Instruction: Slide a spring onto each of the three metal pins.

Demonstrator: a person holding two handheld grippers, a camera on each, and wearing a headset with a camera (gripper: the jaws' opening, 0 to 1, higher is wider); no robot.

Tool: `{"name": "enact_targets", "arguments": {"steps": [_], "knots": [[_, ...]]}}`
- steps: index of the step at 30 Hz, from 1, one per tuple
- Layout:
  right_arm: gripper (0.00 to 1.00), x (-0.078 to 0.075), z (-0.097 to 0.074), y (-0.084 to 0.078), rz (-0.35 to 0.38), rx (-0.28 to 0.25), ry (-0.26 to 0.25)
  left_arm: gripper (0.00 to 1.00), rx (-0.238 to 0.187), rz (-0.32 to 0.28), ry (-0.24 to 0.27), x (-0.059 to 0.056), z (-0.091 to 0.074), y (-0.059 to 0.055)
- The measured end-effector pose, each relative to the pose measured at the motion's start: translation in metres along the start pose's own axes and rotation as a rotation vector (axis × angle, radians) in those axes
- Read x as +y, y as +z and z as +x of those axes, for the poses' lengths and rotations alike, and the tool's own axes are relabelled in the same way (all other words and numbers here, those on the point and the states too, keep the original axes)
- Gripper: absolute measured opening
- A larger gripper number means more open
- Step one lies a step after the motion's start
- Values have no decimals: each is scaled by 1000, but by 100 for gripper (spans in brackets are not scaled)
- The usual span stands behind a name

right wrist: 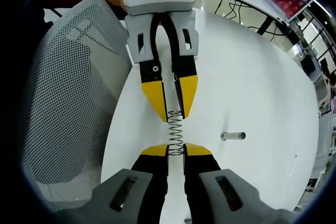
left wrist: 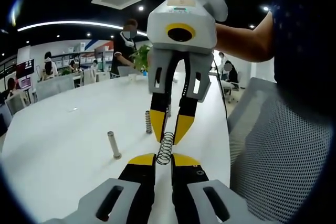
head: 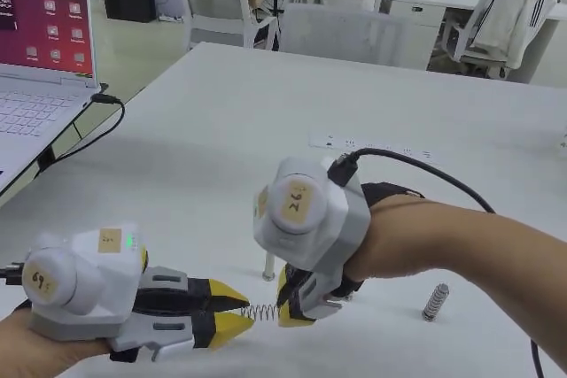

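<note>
A small steel spring (head: 263, 312) hangs level between my two grippers near the table's front edge. My left gripper (head: 246, 310) is shut on one end of it and my right gripper (head: 288, 314) on the other. In the left gripper view the spring (left wrist: 165, 148) rises from my own jaws to the right gripper (left wrist: 170, 132). In the right gripper view the spring (right wrist: 176, 132) runs up to the left gripper (right wrist: 173, 114). A bare metal pin (head: 268, 265) stands just behind them, with the same pin (left wrist: 113, 144) to the left. A second spring (head: 434, 301) stands upright on the right.
An open laptop (head: 35, 59) sits at the left table edge with a black cable (head: 97, 130) trailing from it. A white power strip (head: 372, 145) lies further back. A grey mesh chair (left wrist: 273, 145) is beside the table. Office chairs and desks stand beyond the table.
</note>
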State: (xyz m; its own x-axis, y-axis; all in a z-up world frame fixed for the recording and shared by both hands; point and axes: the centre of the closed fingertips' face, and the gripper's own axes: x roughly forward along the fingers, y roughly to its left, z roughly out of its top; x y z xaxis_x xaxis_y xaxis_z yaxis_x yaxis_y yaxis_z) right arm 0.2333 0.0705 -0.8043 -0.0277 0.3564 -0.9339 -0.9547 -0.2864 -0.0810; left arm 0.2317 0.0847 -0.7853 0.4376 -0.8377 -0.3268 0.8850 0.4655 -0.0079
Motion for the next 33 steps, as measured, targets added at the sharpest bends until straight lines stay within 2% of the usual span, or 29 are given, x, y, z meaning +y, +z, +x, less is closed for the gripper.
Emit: {"name": "enact_targets", "arguments": {"steps": [12, 33], "knots": [[8, 3, -5, -2, 6, -10, 14, 2, 1, 10, -24, -5, 1, 2], [9, 5, 0, -5, 39, -12, 24, 1, -6, 16, -44, -9, 1, 6]]}}
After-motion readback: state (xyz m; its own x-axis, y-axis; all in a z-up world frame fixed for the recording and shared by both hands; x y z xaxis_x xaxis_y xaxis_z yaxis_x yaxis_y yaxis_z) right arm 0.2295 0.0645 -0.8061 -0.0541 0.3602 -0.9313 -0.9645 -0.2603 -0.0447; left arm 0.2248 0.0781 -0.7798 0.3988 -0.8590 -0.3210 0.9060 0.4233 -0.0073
